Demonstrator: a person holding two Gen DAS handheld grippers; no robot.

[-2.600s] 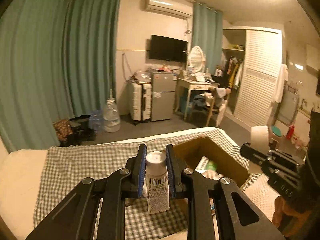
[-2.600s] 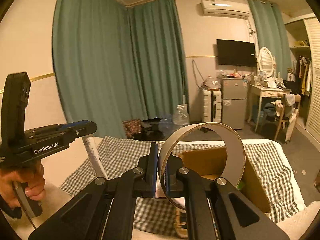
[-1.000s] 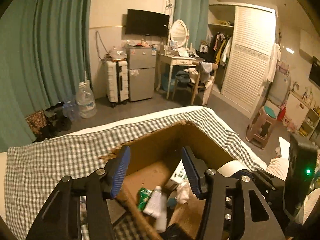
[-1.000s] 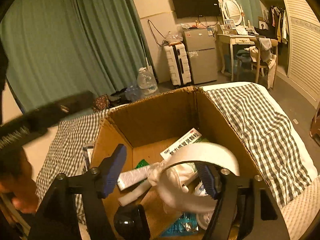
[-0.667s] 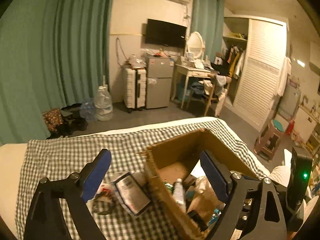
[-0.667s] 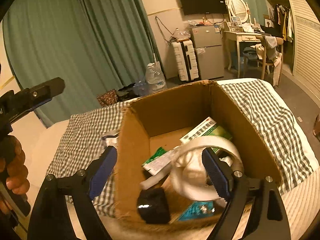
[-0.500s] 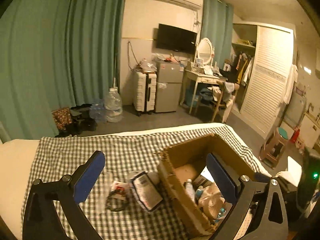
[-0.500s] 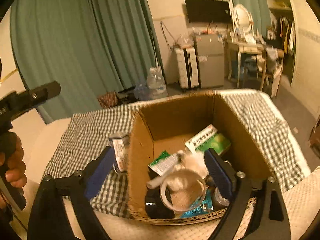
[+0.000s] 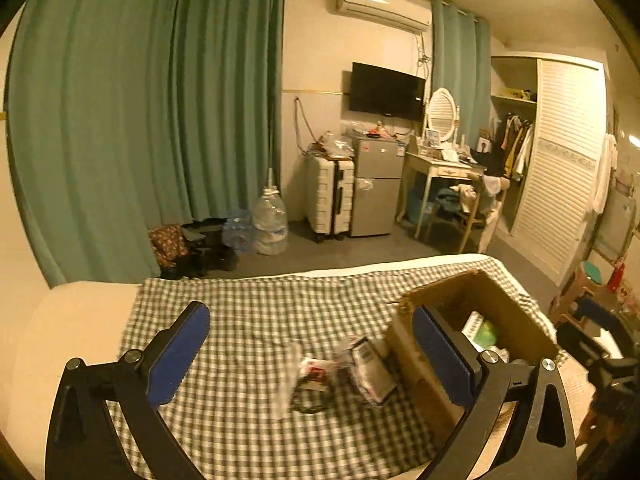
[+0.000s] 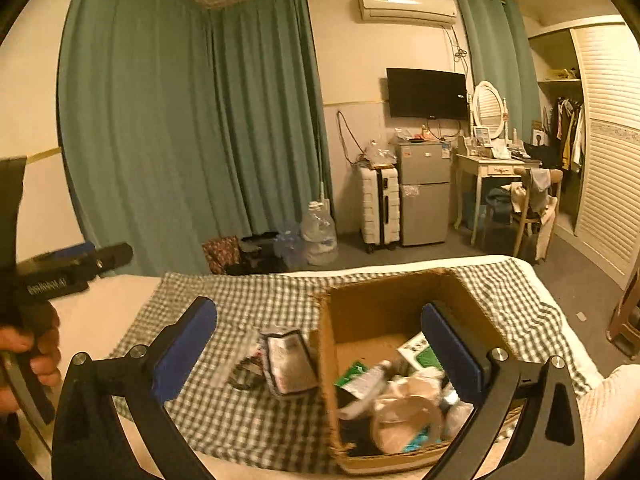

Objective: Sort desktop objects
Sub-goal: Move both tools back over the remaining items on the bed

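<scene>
A cardboard box [image 10: 384, 280] stands open on the checked cloth [image 10: 248, 296]. Inside it lie a tape roll [image 10: 404, 420], a white bottle [image 10: 372, 376] and a green-and-white packet [image 10: 424, 354]. My right gripper [image 10: 320, 312] hovers above the box's near left corner, its jaws opening with nothing between them. My left gripper [image 9: 310, 320] is open and empty over the cloth, left of the box [image 9: 480, 300]. Below it lie a labelled packet [image 9: 370, 364], a dark cord bundle [image 9: 308, 396] and a clear plastic piece [image 9: 288, 380].
A person's hand [image 10: 36, 344] grips the left tool's handle at the far left of the right wrist view. The cloth covers a cream bed [image 9: 80, 320]. Beyond its far edge are water jugs [image 9: 270, 224], a suitcase [image 9: 330, 196], a fridge [image 9: 376, 184] and a desk [image 9: 440, 168].
The bottle and the tape roll left the jaws and now lie in the box. Both grippers opened wide and drew back and up; the left one swung left over the loose items.
</scene>
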